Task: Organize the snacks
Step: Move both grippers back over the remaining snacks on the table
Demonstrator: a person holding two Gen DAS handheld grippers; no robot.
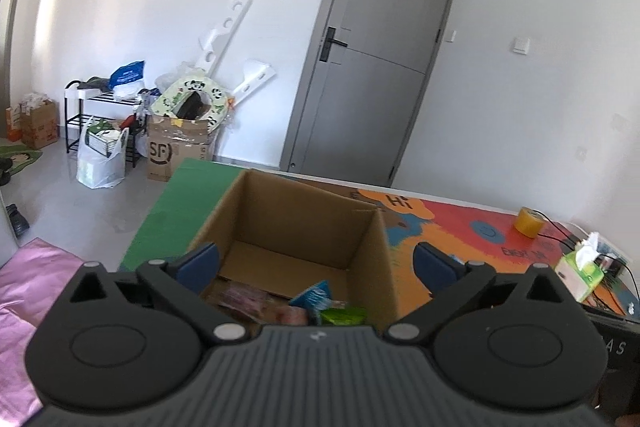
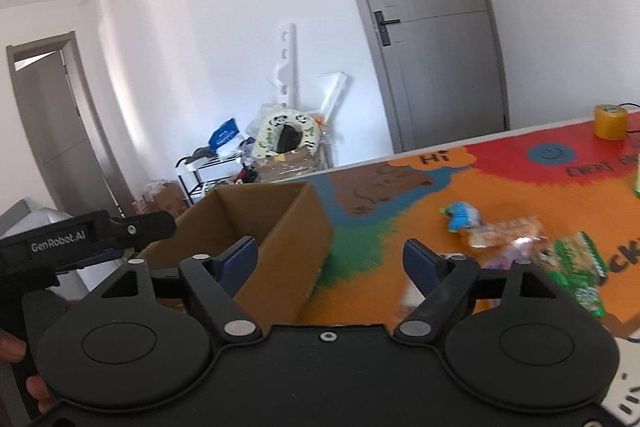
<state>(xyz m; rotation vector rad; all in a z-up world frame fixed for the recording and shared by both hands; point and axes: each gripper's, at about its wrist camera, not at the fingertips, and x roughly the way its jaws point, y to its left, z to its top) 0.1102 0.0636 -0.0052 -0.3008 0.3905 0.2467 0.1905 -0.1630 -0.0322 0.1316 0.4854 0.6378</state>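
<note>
An open cardboard box (image 1: 280, 223) stands on a colourful table mat (image 1: 452, 231). Several snack packets (image 1: 316, 303) lie in its near end. My left gripper (image 1: 316, 263) hangs open and empty over the box. In the right wrist view the box (image 2: 288, 231) is at the left. More snack packets lie on the mat to its right: a blue one (image 2: 462, 215), an orange one (image 2: 506, 231) and a green one (image 2: 576, 267). My right gripper (image 2: 330, 261) is open and empty above the mat beside the box. The left gripper's body (image 2: 80, 239) shows at the far left.
A yellow tape roll (image 1: 528, 221) and a green tissue box (image 1: 580, 267) with cables sit at the table's far right. The tape roll also shows in the right wrist view (image 2: 610, 121). Beyond the table are a grey door (image 1: 380, 67), cartons, bags and a shoe rack (image 1: 100, 115).
</note>
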